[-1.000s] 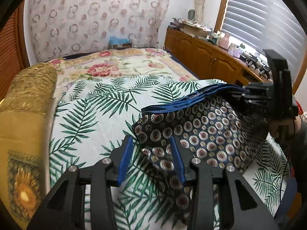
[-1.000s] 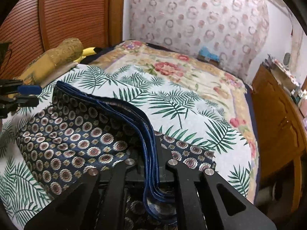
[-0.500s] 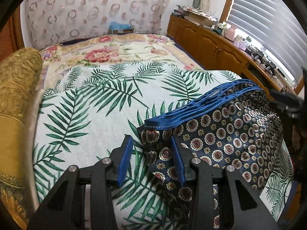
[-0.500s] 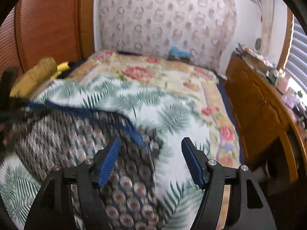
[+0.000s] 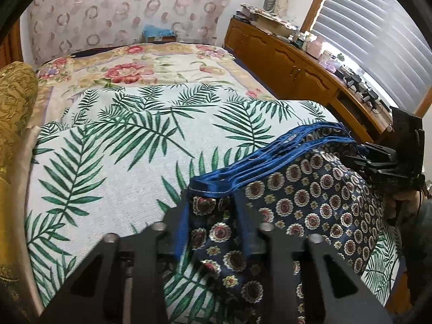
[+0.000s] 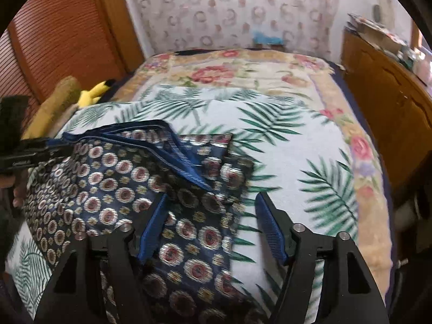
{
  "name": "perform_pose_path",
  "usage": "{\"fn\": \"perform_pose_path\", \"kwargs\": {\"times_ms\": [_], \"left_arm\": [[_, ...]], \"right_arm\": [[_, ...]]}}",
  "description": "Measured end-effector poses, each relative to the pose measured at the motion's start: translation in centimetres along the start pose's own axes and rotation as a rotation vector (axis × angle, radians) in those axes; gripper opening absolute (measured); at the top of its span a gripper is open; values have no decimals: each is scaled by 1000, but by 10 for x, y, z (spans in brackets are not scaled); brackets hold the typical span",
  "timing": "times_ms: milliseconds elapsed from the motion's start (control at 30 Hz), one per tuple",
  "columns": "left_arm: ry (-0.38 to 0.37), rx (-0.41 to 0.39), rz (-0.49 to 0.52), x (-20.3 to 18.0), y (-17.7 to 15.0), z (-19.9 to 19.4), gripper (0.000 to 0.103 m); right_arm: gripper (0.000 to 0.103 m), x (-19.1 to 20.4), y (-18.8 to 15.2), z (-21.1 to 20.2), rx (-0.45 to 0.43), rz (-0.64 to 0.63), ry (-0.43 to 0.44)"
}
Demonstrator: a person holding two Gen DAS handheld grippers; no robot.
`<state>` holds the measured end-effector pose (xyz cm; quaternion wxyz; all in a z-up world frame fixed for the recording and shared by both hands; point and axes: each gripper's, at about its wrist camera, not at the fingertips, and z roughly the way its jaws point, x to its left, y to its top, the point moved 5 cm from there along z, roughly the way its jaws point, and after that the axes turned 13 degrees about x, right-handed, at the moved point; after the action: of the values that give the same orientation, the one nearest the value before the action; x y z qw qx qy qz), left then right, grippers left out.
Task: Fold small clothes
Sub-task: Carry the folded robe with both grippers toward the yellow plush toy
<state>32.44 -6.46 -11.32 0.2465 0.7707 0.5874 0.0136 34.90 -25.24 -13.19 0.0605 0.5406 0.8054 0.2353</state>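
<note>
A navy garment with round medallions and a blue waistband lies partly folded on the palm-leaf bedcover. My left gripper has its jaws closing on the garment's left corner, and bunched cloth fills the gap between the pads. In the right wrist view the garment lies flat under my right gripper, whose jaws stand apart and are closing. Its left pad hangs over the cloth and its right pad over the bare bedcover. Each gripper shows at the edge of the other's view: right gripper, left gripper.
A gold pillow and a yellow plush toy lie along the bed's left side. A floral blanket covers the far half of the bed. A wooden cabinet with clutter runs along the right, under window blinds.
My right gripper let go of the blue waistband, opened wide and shifted sideways, then narrowed a little. The garment sank onto the bed. My left jaws came together on the garment's corner.
</note>
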Motion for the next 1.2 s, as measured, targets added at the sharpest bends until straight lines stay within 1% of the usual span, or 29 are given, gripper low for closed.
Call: {"fn": "perform_pose_path", "kwargs": {"times_ms": [33,67,100,133,167,233,300,367,433,500,667,833,967,1067,1200], "left_arm": [[-7,2,2,-1,0,0,9],[-12,5,3,-2,0,0,4],[-17,-1,6,-3,-1,-2,3],[-18,-13,13,-5,-2,-6,2],[-23,-28,19,-9,-3,-11,2],[-29,-64,23,-12,-6,-25,1],[-40,-108,31,-16,-10,-41,1],[-47,-160,40,-21,-16,-61,1],[-47,-204,41,-23,-20,-79,1],[-44,-248,43,-25,-26,-99,1],[-1,-368,39,-17,-44,-149,1],[45,-439,-22,16,-70,-184,1],[89,-505,-76,44,-89,-216,1],[145,-551,-126,68,-104,-239,1],[215,-581,-220,108,-121,-249,1]], "right_arm": [[52,3,1,1,1,-16,-3],[43,6,2,2,2,-29,-9],[35,9,4,2,6,-41,7],[18,14,4,2,15,-56,52],[16,18,4,2,19,-68,56],[11,24,4,0,10,-97,17],[10,33,2,-9,-27,-103,-25],[9,43,0,-22,-78,-110,-45],[9,54,0,-44,-149,-113,-51],[9,64,3,-60,-198,-116,-55],[8,100,14,-99,-294,-164,-48],[8,147,36,-109,-332,-249,-26],[8,184,63,-113,-359,-322,-2],[8,218,88,-119,-385,-394,14],[8,276,137,-112,-388,-525,15]]}}
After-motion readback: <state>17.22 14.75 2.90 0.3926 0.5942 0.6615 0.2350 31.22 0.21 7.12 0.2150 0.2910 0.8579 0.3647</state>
